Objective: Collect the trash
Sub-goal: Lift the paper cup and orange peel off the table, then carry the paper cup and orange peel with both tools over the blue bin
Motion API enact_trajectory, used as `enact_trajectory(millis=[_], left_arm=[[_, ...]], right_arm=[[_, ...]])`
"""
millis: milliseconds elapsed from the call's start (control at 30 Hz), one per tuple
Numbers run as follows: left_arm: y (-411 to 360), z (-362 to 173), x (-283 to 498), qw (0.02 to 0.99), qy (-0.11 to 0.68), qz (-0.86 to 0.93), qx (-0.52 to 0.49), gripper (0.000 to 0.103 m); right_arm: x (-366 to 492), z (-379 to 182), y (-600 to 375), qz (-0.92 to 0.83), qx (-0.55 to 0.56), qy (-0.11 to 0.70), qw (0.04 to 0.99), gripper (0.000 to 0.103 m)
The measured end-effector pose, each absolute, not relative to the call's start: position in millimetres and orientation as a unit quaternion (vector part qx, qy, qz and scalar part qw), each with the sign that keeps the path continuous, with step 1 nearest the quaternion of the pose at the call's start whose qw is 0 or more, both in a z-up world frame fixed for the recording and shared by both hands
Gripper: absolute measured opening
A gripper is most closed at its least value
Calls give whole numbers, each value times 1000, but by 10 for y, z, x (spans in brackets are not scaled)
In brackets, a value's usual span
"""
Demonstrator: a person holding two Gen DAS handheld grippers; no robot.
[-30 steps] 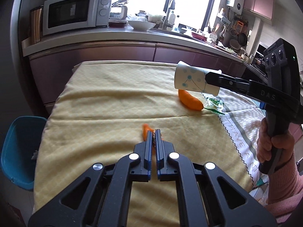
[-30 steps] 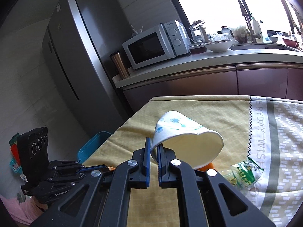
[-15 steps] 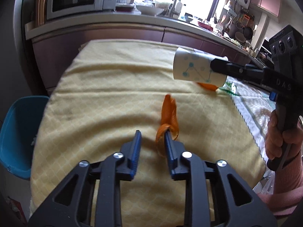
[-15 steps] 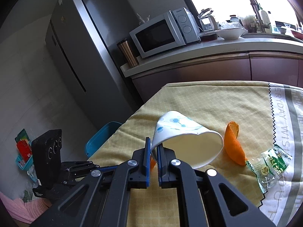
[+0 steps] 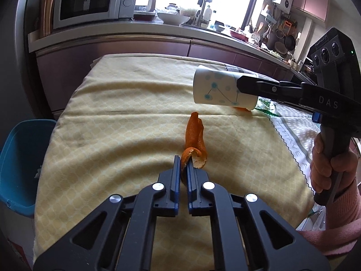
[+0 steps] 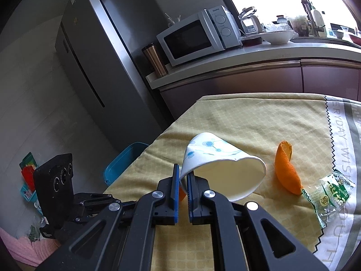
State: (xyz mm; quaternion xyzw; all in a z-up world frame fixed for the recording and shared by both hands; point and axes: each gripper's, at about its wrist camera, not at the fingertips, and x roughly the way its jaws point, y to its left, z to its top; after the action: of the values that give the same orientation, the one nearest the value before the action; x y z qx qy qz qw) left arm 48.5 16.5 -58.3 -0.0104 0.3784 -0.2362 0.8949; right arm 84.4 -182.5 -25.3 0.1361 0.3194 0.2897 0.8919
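At the left edge of the left wrist frame, the blue bin (image 5: 20, 164) is sitting beside the table (image 5: 117, 117). At lower centre, the left gripper (image 5: 183, 169) is clamping the orange peel (image 5: 195, 139), long axis pointing away. At right, the right gripper (image 6: 182, 180) is pinching the paper cup (image 5: 222, 89) rim.

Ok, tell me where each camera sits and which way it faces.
Left wrist: on the left gripper, facing the kitchen counter across the table; it grips an orange peel strip; right hand shows.
Right wrist: on the right gripper, facing the fridge; it pinches the paper cup.
Shared: cup, microwave, blue bin.
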Motion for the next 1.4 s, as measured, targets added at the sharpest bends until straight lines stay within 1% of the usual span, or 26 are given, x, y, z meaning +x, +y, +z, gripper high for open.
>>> enact_trajectory(millis=[467, 1400], left_arm=[[571, -264, 340, 922, 341, -183, -19, 5], [1429, -126, 164, 941, 322, -94, -53, 5]], right_arm=[[833, -159, -1503, 332, 127, 310, 882, 5], [988, -150, -669, 401, 88, 322, 853, 5]])
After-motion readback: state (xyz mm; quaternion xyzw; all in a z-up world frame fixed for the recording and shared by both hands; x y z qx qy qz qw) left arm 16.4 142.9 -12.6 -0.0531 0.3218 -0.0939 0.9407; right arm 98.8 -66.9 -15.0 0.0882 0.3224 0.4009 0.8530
